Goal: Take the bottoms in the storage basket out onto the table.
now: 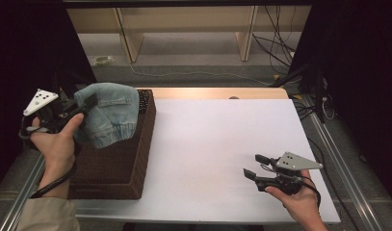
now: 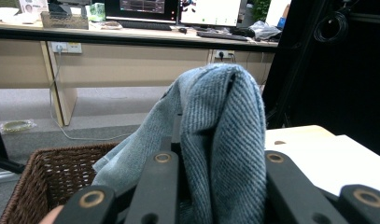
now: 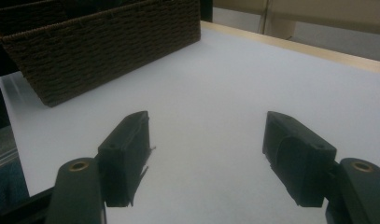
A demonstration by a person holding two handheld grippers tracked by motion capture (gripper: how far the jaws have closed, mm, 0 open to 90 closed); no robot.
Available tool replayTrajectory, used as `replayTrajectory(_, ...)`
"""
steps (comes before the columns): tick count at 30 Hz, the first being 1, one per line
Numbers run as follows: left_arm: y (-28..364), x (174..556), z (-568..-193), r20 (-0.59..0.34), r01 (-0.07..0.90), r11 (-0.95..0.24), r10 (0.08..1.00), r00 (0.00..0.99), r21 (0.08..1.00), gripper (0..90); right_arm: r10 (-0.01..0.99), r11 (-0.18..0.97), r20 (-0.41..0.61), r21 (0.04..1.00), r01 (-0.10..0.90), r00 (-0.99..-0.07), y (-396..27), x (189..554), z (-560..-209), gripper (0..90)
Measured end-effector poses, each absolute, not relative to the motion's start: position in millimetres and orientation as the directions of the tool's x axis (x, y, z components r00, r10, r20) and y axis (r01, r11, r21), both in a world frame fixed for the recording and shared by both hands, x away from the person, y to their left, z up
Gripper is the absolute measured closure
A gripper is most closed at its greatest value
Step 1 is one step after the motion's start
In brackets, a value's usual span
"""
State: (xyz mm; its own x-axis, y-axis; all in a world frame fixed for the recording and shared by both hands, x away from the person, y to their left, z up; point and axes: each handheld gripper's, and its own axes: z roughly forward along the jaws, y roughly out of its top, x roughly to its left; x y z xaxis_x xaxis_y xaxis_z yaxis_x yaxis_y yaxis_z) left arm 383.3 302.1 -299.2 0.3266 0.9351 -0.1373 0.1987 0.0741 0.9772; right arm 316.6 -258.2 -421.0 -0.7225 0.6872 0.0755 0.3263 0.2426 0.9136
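Your left gripper [image 1: 83, 108] is clamped on a piece of pale blue denim [image 1: 109, 118], a faded, ribbed twill with a stitched, gathered cuff hanging at its lower edge. In the left gripper view the cloth [image 2: 220, 140] bunches up between the two black jaws in a tall rounded fold, its diagonal weave plain to see, and one softer flap falls away to the left. The denim hangs above the dark brown wicker basket [image 1: 128, 168], a rectangular, tightly woven box with straight walls that sits at the left edge of the table; whether the cloth's lowest part touches the basket rim you cannot tell. Your left hand [image 1: 56, 144] holds the gripper over the basket's left wall, with its grey three-cornered plate on top. Your right gripper [image 1: 254, 166] sits well apart, low over the smooth, matt white table top [image 1: 208, 144] near the front right corner, jaws spread wide with nothing between them. Its own view shows the blunt black pads [image 3: 124, 149] above bare white surface and the basket's woven side [image 3: 103, 51] beyond.
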Motion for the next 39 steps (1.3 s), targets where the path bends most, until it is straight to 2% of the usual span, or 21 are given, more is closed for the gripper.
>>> replayTrajectory(39, 285, 383, -289, -0.134, 0.177, 0.073, 0.921, 0.367, 0.981, 76.4, 0.688, 0.241, 0.074, 0.915, 0.324, -0.722, -258, 317, -421, 31.9)
